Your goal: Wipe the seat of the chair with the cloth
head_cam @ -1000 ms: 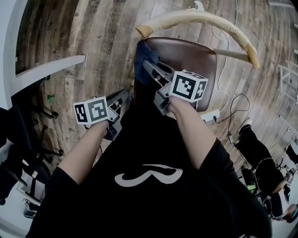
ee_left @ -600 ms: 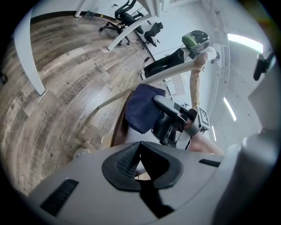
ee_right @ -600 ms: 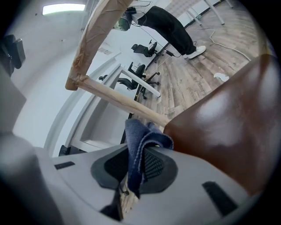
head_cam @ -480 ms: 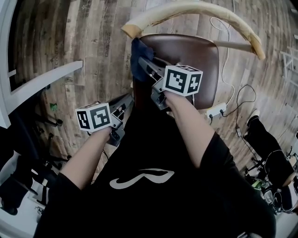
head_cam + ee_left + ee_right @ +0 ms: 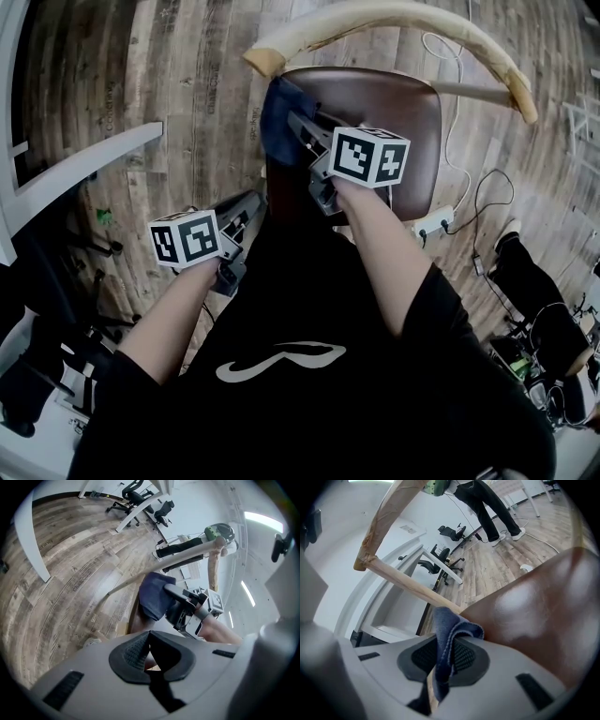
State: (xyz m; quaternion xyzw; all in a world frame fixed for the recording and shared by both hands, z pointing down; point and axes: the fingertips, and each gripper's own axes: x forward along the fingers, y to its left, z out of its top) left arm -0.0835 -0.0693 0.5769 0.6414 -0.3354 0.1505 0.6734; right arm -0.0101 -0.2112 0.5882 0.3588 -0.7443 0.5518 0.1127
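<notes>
Right gripper (image 5: pixel 440 660) pinches cloth (image 5: pixel 447 625) at seat's (image 5: pixel 534 616) 10 o'clock edge; left gripper (image 5: pixel 150 656) closed on nothing. Risk: seat friction tugs cloth free, or stroke slips off edge.

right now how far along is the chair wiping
Done: the cloth is picked up, clamped in the right tool. In hand: it sits at the edge of the brown seat. Left: nearly all the seat lies uncovered; no wiped streak shows. The left tool is shut, empty, off to the side.
</notes>
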